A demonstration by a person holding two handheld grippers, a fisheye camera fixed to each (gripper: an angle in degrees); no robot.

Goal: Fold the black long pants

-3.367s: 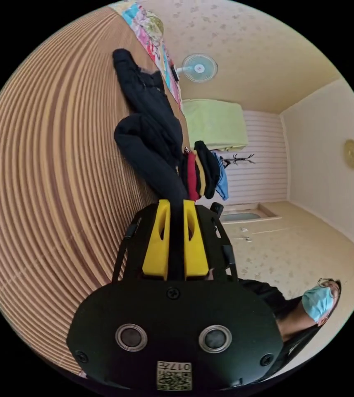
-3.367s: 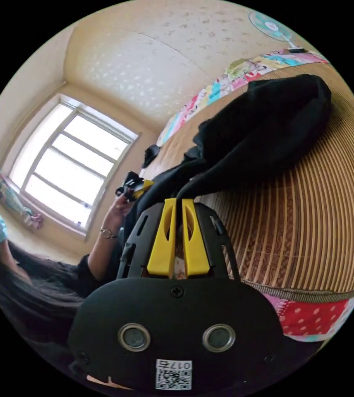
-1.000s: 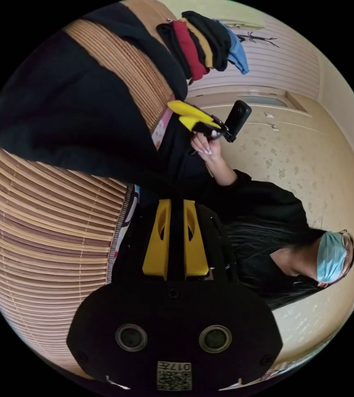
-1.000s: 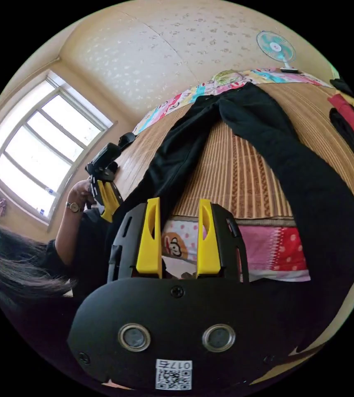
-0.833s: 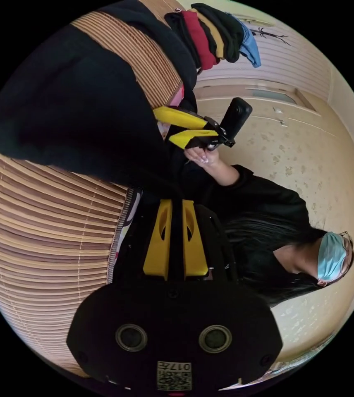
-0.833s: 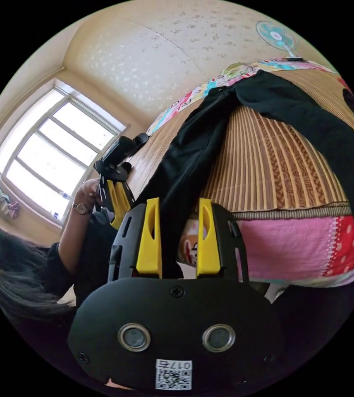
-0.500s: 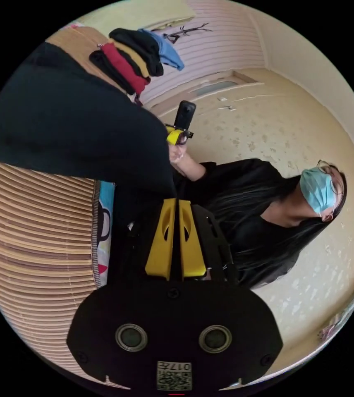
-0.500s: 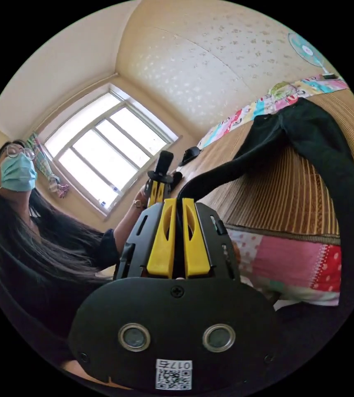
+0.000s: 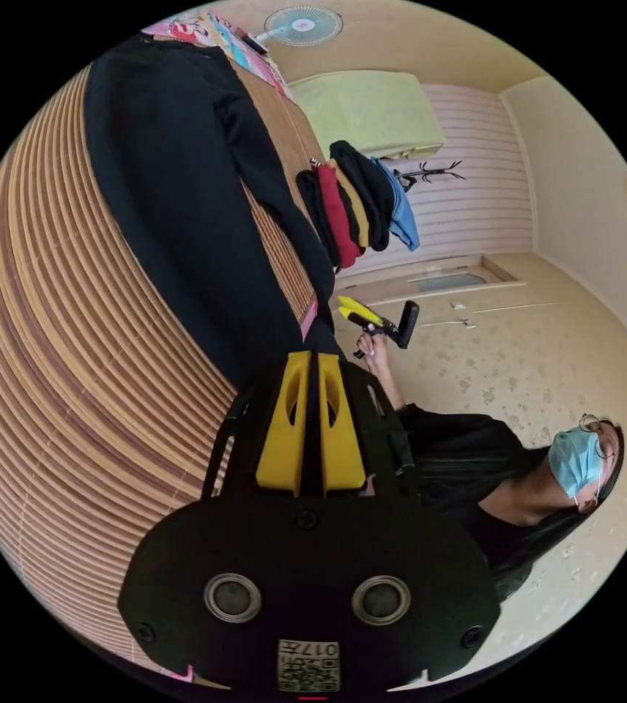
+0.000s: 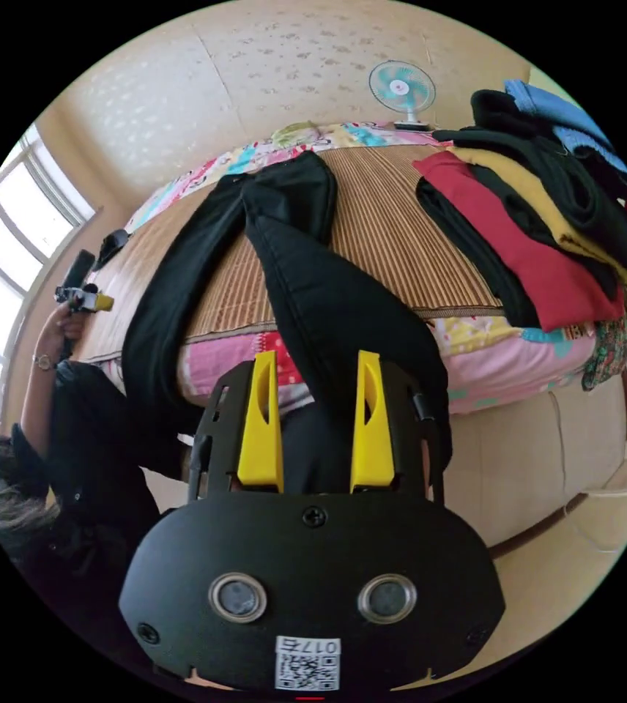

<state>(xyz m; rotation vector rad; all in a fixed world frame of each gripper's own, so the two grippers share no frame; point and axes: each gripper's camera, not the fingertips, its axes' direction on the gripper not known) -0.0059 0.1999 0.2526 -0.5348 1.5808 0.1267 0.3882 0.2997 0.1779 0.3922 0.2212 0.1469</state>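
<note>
The left gripper [image 9: 311, 359], a black two-jaw tool with yellow jaws, is pinching the hem end of one leg of the black long pants [image 9: 174, 183], its jaws drawn narrow with only a thin strip of dark cloth between them. The right gripper [image 10: 317, 359] is standing with its yellow jaws spread wide on either side of the other leg's hanging end, the cloth running between them without either jaw pressing on it, as far as the right gripper view shows. The pants are lying spread lengthwise on the striped woven bamboo mat [image 10: 394, 249] that is covering the bed, with the waist at the far end near the patchwork quilt edge [image 10: 306, 139] and the two legs splaying apart toward the near edge, where their ends are drooping over the side. A pile of folded clothes in red, mustard, black and blue [image 10: 540, 220] is sitting on the mat to the right of the pants, well apart from them. A small turquoise fan [image 10: 400, 88] is standing beyond the far end. Judging from this, the garment is laid out flat but no fold is made yet: the legs are not yet brought together, and the lengthwise and crosswise folds are all still to come.
</note>
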